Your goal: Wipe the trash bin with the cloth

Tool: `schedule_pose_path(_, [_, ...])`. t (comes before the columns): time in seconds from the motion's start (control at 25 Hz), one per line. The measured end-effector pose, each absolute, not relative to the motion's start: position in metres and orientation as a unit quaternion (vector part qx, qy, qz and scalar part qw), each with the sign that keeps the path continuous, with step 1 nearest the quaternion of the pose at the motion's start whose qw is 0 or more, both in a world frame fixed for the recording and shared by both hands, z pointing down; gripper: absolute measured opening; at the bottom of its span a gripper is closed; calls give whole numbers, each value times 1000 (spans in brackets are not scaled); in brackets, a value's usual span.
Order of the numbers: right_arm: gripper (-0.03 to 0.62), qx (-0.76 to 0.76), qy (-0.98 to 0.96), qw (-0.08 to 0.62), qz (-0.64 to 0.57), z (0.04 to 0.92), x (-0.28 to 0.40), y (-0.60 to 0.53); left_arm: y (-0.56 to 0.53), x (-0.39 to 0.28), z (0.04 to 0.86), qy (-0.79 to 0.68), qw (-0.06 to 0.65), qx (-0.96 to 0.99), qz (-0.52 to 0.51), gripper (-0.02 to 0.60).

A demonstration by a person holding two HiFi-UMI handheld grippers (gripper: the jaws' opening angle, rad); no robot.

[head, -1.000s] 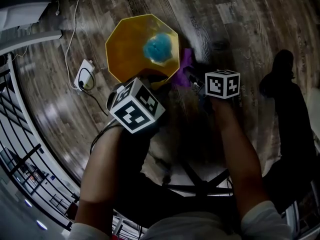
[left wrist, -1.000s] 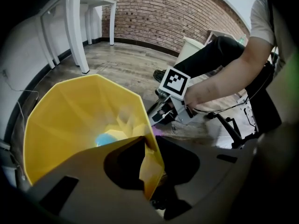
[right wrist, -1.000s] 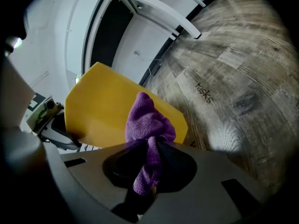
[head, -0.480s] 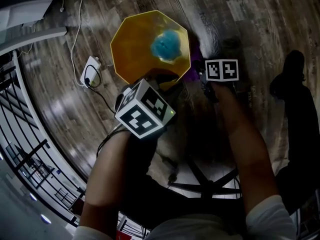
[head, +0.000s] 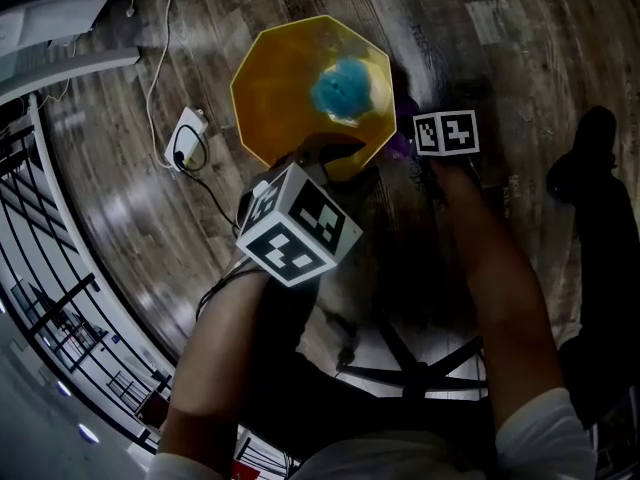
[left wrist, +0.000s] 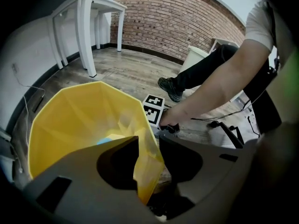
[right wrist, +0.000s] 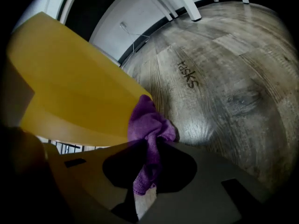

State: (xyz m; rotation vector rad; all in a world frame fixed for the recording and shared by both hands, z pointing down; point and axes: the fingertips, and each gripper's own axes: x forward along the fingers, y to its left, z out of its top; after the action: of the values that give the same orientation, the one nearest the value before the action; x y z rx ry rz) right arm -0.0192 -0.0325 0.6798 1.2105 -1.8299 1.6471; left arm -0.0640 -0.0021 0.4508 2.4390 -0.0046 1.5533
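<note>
- My left gripper (left wrist: 147,143) stands at the near rim of the trash bin (head: 280,88), pointing steeply down. One jaw is inside the bin and the other outside.
- Its jaws have just been opening. They stand partly apart, with a corner of the yellow bin wall running up between them, and I see no firm pinch on it.
- My right gripper (right wrist: 149,146) is clamped on the cloth (right wrist: 148,122), a purple one. A bunched wad of it sticks out past the jaw tips and a tail hangs down between the jaws.
- That wad touches the bin's outer wall low down on the bin's right side, close to the floor (head: 500,58).
- The bin is yellow and many-sided, and it stands upright on the dark wood-plank floor, ahead of me.
- A fluffy blue thing (head: 342,88) lies inside the bin, toward its right wall. I cannot tell what it is.
- In the head view my left marker cube (head: 295,233) sits just on the near side of the bin, and my right marker cube (head: 447,133) sits just beside its right wall.
- A white plug block (head: 187,138) with a looped black cable lies on the floor to the left of the bin, apart from it.
- In the left gripper view, white table legs (left wrist: 86,31) and a brick wall (left wrist: 187,22) stand beyond the bin.
</note>
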Motion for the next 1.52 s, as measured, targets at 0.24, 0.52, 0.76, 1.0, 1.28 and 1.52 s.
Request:
schedule_pose_path(0.24, [64, 455, -655, 146, 585, 639, 8, -25, 2, -81, 448, 29, 76, 824, 560, 160])
schedule_pose_path(0.52, [64, 467, -647, 41, 601, 579, 14, 6, -1, -95, 458, 29, 68, 806, 588, 161])
schedule_pose_path(0.76, [64, 440, -660, -37, 608, 525, -9, 29, -4, -102, 463, 20, 72, 797, 599, 160])
schedule_pose_path(1.0, [64, 416, -677, -91, 600, 485, -20, 35, 1, -95, 463, 35, 78, 791, 606, 118])
schedule_pose_path(1.28, [64, 403, -700, -119, 578, 461, -9, 24, 5, -73, 464, 18, 118, 797, 593, 48])
schedule_pose_path(1.52, [64, 392, -713, -124, 568, 460, -14, 8, 5, -72, 463, 16, 123, 795, 593, 48])
